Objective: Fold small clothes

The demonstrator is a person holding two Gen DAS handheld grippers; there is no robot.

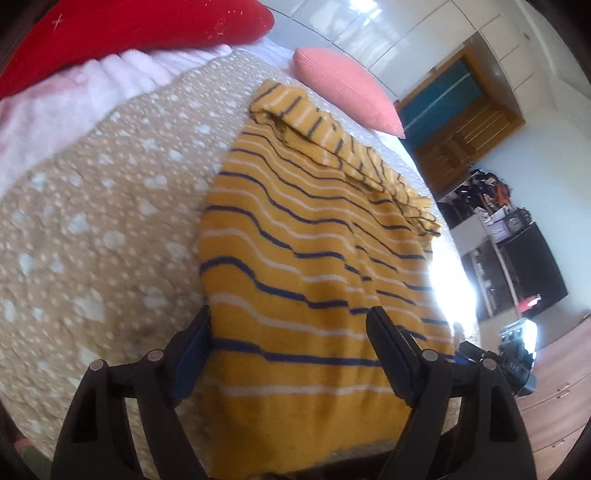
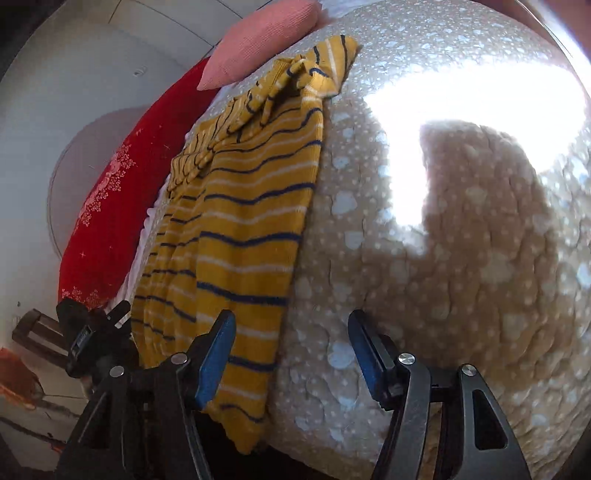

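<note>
Your striped sweater (image 1: 314, 258) lies lengthwise on the spotted bedspread (image 1: 92, 221), sides apparently folded in, hem nearest you. Both the left gripper (image 1: 288, 325) and right gripper (image 2: 291, 328) hang spread, holding nothing. Next, likely pinch the near hem corners and carry them toward the far collar.

Tan spotted bedspread (image 1: 92, 221), coral pillow (image 1: 351, 92), red cushion (image 1: 129, 33), wooden door (image 1: 454, 122), cluttered shelf (image 1: 495, 221)
</note>
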